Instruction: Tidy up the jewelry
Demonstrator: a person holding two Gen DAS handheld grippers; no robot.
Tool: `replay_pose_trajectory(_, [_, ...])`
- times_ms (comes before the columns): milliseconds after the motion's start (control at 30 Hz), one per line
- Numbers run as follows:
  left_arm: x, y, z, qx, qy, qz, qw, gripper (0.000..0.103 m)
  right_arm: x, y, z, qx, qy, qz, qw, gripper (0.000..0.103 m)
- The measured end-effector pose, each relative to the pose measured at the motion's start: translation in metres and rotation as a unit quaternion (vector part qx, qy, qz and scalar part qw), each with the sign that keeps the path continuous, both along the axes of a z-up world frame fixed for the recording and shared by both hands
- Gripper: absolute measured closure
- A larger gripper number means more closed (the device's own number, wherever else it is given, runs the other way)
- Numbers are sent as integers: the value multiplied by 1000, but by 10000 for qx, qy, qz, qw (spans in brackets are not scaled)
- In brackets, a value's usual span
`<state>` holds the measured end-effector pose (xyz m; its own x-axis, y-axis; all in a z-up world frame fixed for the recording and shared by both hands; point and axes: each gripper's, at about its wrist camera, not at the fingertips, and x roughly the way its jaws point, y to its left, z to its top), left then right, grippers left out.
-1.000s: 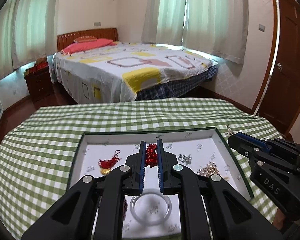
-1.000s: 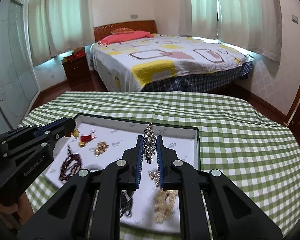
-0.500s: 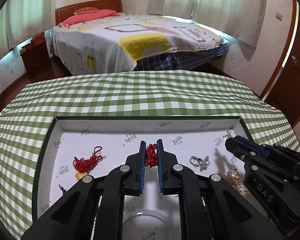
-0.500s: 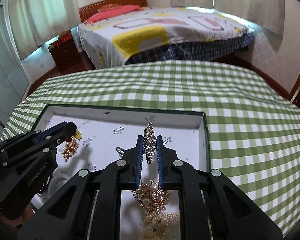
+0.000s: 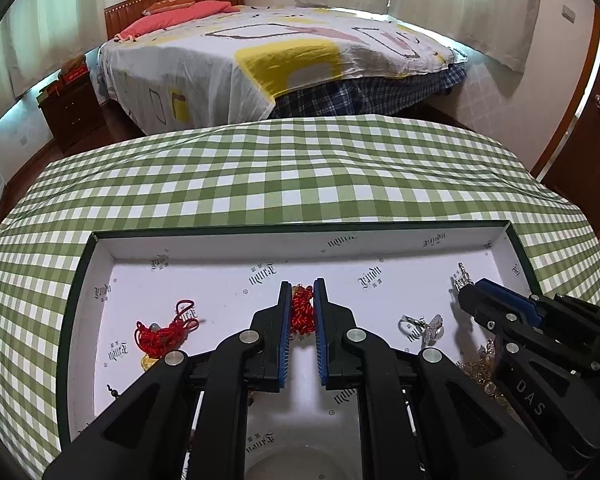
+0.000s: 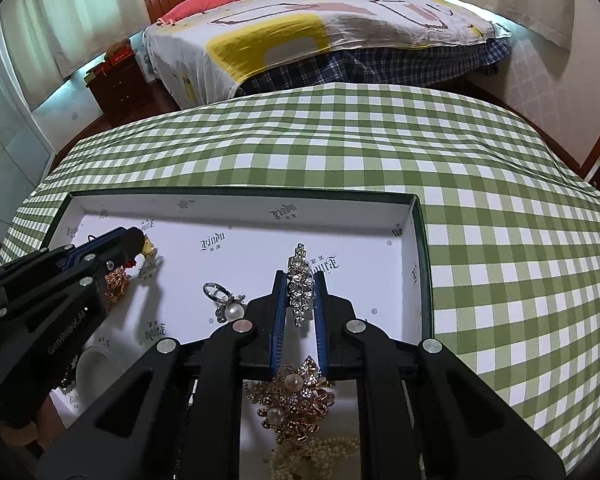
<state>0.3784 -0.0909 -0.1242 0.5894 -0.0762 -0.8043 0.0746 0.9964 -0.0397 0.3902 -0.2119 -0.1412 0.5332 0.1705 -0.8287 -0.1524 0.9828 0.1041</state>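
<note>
Both grippers lower & further fwd over tray than 1 s ago; bed and windows have slid up in both views, tray floor now fills lower frame. Reads as a descent to set pieces down – judgement only, nothing released yet.

L to R:
- Red knotted cord w/ gold charm (image 5: 165, 330) lies on tray floor, left part, apart from left gripper.
- Left gripper (image 5: 302, 312) clenched on red beaded piece (image 5: 302, 314), held over tray middle; can't tell if it touches the floor.
- Silver ring (image 5: 420, 326) on floor, between the two grippers.
- Right gripper (image 6: 300, 296) clamped on crystal brooch (image 6: 299, 286), tip pointing at far wall, near tray's right end.
- Gold pearl brooch (image 6: 290, 400) and pearl strand (image 6: 320, 454) under right gripper, near edge.

Surface: shallow white tray (image 5: 380, 236), dark green rim, printed lining, on green check cloth (image 5: 280, 168) over a round-looking table.

Room: bedroom; bed (image 5: 268, 56) w/ white-yellow cover, pink pillow, wood nightstand (image 5: 70, 108), pale curtains, brown door at right.
</note>
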Motion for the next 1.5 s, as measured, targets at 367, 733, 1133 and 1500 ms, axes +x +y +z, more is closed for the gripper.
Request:
replay_pose_trajectory(367, [2, -11, -2, 138, -48, -138, 9998, 90, 3, -4, 0, 44, 21, -32, 10000, 80])
replay_pose_trajectory(733, [-2, -10, 0, 240, -225, -71, 9994, 46, -3, -7, 8, 48, -218, -106, 9997, 61])
replay_pose_trajectory(1133, [-6, 2, 7, 337, -453, 193, 9982, 27, -11, -14, 17, 84, -490, -321, 9982, 33])
replay_pose_trajectory(1500, [-29, 13, 22, 283, -749, 259, 9965, 22, -37, -11, 31, -92, -872, -357, 9955, 17])
